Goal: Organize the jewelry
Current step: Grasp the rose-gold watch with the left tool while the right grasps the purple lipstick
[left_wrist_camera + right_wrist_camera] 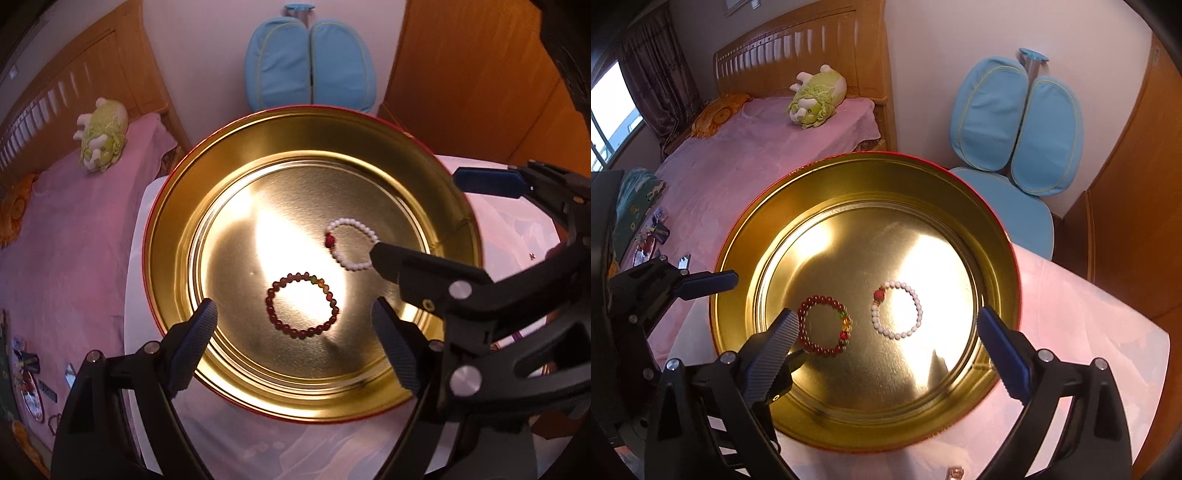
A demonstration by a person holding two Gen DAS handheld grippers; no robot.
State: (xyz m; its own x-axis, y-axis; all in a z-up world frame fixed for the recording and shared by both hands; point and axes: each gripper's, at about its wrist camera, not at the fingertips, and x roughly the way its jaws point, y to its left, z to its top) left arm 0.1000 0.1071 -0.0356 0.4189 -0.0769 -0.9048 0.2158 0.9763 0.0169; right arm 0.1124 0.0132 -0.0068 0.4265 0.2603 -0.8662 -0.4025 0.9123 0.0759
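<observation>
While two bracelets lie in the tin, a bed stands behind.

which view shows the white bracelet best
The right wrist view: the white bracelet lies whole and unblocked in the tin. In the left wrist view a right gripper finger covers its near edge.

Dark red bead bracelet lies flat, lower centre of the gold tin. White bead bracelet with one red bead lies flat to its upper right, apart.
</observation>
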